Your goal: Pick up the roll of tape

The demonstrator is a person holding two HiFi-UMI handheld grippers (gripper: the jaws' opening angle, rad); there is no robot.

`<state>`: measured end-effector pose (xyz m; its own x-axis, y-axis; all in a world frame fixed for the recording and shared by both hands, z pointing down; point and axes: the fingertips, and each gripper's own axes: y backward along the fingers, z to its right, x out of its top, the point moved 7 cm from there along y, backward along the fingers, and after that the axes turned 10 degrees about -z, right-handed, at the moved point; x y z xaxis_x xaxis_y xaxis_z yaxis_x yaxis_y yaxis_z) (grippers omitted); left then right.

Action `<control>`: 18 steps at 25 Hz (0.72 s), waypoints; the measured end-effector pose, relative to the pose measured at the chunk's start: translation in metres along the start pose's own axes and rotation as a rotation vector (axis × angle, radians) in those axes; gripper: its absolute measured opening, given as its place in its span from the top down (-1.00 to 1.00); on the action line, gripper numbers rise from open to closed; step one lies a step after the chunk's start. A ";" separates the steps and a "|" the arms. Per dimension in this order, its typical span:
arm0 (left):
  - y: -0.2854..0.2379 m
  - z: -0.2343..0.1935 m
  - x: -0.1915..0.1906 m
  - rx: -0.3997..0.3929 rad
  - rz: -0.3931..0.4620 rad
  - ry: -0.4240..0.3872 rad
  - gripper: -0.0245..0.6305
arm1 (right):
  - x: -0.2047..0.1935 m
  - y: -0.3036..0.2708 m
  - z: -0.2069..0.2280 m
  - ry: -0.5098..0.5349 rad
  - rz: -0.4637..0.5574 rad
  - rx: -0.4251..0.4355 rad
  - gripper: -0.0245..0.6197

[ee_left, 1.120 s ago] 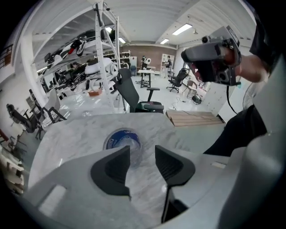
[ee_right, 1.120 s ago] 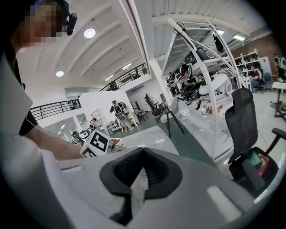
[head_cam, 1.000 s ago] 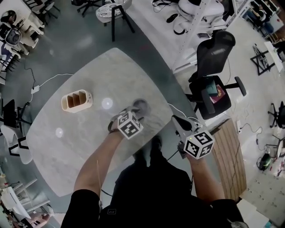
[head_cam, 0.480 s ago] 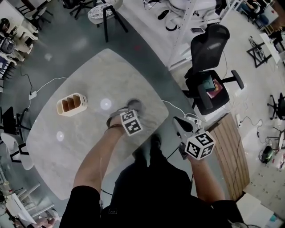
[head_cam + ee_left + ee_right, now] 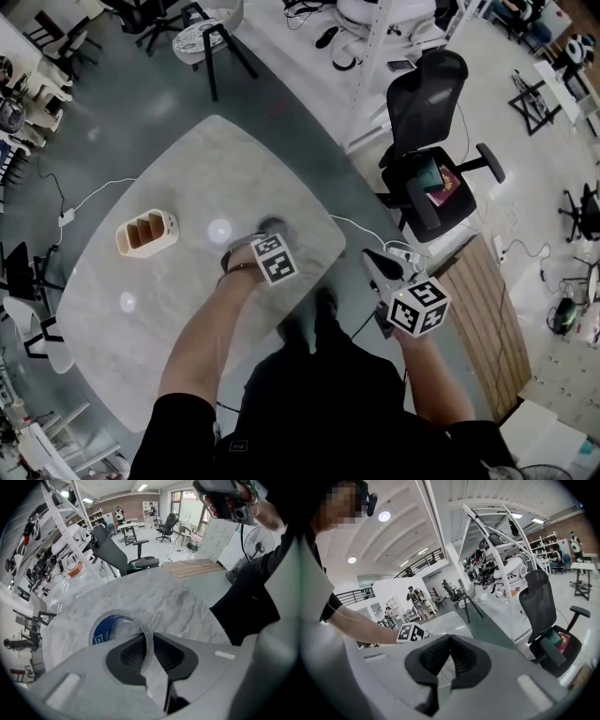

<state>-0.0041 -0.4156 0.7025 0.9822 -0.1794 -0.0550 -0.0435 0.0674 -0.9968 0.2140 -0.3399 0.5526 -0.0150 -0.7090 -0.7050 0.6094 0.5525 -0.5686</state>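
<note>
My left tongs [image 5: 149, 639] have just dropped onto the roll of tape [image 5: 112, 629] lying on the table [image 5: 187, 187] and are closing on its wall, so lifting should come next, while my right tongs [image 5: 450, 641] hang shut and empty beside the table.

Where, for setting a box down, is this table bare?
Bare: the table's far corner beyond the organizer and roll of tape; the near-left stretch below the organizer. Crowded: at the roll, its wall between the left gripper's closing jaws.
</note>
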 end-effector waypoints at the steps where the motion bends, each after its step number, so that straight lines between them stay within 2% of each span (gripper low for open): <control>1: 0.003 0.000 0.000 -0.003 0.008 0.017 0.75 | 0.002 0.001 -0.002 0.005 -0.001 0.000 0.91; 10: 0.070 -0.005 -0.015 0.042 0.217 0.212 0.77 | 0.027 0.017 -0.034 0.088 0.012 0.005 0.91; 18: 0.142 0.001 -0.053 0.095 0.421 0.371 0.77 | 0.045 0.009 -0.072 0.149 0.032 0.035 0.91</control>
<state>-0.0621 -0.3952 0.5641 0.7528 -0.4497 -0.4807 -0.3844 0.2926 -0.8756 0.1616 -0.3348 0.4852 -0.1109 -0.6169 -0.7792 0.6385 0.5565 -0.5316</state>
